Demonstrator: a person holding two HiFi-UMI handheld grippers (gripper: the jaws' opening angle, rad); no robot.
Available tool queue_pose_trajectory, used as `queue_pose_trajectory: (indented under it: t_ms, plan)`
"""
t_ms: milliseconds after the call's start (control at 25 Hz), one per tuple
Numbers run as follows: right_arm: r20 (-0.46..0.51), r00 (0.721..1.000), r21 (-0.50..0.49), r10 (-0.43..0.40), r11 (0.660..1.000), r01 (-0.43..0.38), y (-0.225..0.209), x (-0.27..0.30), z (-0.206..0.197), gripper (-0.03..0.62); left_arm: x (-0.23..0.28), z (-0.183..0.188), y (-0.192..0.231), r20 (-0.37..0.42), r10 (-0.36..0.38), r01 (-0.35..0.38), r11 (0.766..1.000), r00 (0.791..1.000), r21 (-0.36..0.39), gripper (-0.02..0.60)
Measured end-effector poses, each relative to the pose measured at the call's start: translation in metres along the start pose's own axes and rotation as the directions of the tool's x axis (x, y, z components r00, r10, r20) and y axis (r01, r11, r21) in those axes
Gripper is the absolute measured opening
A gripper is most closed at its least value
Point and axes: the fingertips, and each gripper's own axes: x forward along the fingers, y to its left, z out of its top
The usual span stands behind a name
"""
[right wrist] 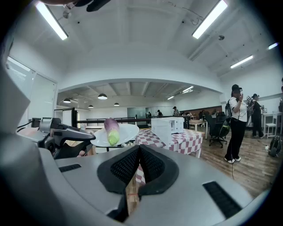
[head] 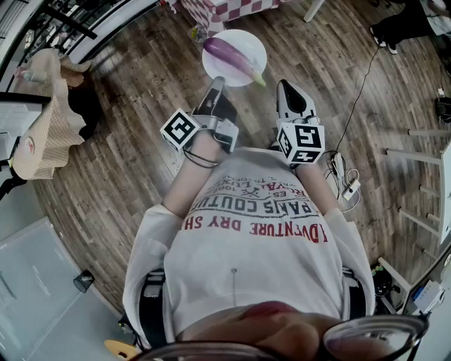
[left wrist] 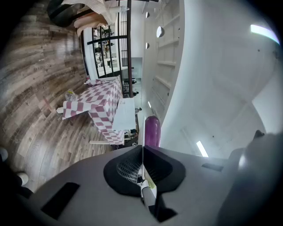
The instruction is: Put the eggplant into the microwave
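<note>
A purple eggplant (head: pixel 232 56) with a green stem end lies on a white plate (head: pixel 248 42) held above the wooden floor. My left gripper (head: pixel 218 81) is shut on the plate's near rim. In the left gripper view the plate (left wrist: pixel 142 130) shows edge-on between the closed jaws (left wrist: pixel 142 150), with the eggplant (left wrist: pixel 152 131) beside it. My right gripper (head: pixel 282 85) hovers just right of the plate, shut and empty. The right gripper view shows its jaws (right wrist: pixel 139 148) together, the plate (right wrist: pixel 126 132) with the eggplant (right wrist: pixel 111 130), and a white microwave (right wrist: pixel 167 126) on a checkered table (right wrist: pixel 188 141) ahead.
The checkered table (head: pixel 225 8) stands just beyond the plate. A cable (head: pixel 356 99) runs over the floor to a power strip (head: pixel 347 185) at the right. A person (right wrist: pixel 236 128) stands at the right, with office chairs (right wrist: pixel 217 128) behind. Bags (head: pixel 46 130) lie at the left.
</note>
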Motion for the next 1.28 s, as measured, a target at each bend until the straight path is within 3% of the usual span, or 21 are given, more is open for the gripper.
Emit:
queue_pose_trajectory:
  t_ms: [760, 1040, 1280]
  plan:
    - [-0.036, 0.999, 0.017, -0.025, 1.0, 0.026, -0.014, 0.021, -0.017, 0.026, 0.03, -0.001, 0.014, -0.033, 0.018, -0.018, 1.0, 0.999, -0.013, 0.031]
    - [-0.04, 0.999, -0.024, -0.013, 1.0, 0.012, -0.067, 0.048, -0.016, 0.026, 0.088, -0.02, 0.022, -0.035, 0.032, -0.033, 0.999, 0.999, -0.016, 0.031]
    - [-0.045, 0.999, -0.016, 0.026, 1.0, -0.027, -0.143, 0.08, -0.01, 0.026, 0.154, -0.048, 0.032, 0.001, 0.054, -0.054, 0.999, 0.999, -0.004, 0.031]
